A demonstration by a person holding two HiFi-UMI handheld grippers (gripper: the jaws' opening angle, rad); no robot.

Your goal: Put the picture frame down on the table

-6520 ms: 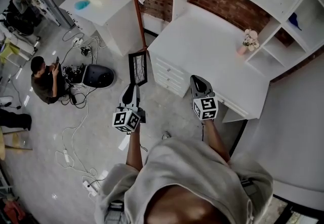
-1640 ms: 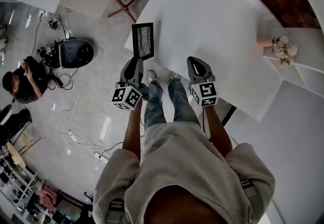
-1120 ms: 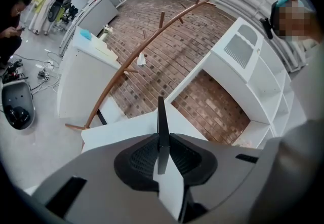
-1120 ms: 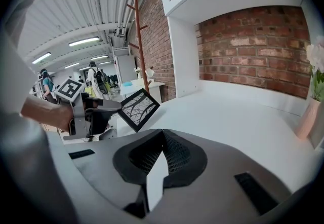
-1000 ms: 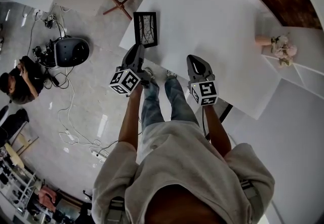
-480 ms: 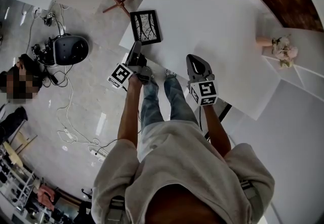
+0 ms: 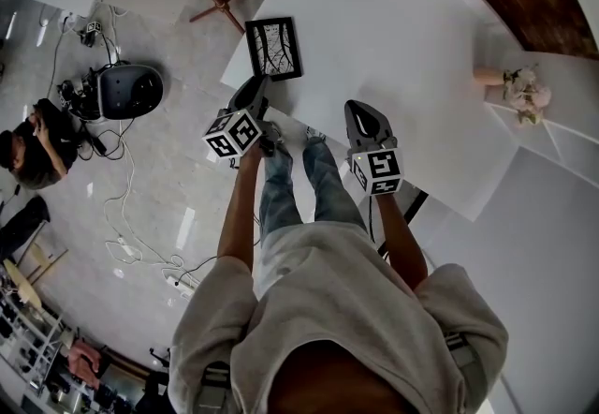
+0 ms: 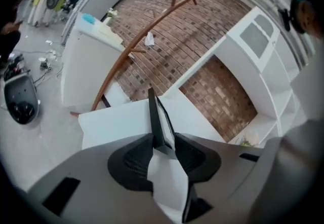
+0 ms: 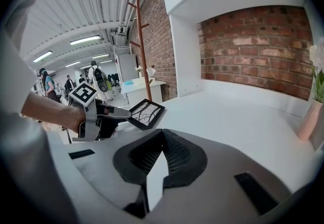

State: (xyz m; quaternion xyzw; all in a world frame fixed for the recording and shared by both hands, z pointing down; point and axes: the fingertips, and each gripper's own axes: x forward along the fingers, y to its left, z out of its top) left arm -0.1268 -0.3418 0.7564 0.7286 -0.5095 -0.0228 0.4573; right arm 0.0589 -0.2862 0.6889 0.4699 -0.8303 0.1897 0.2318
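Two grippers sit at the white table's (image 7: 402,19) front edge. The left gripper (image 7: 255,92) has its jaws clamped on the near edge of the black picture frame (image 7: 274,48), which lies almost flat over the table's left front corner. Whether it touches the top is unclear. The right gripper (image 7: 361,112), jaws together on nothing, hovers over the table's front edge.

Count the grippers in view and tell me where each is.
2. The left gripper is shut on the picture frame at the white table's left corner. The right gripper, jaws together and empty, hangs over the table's near edge. None appears hidden.
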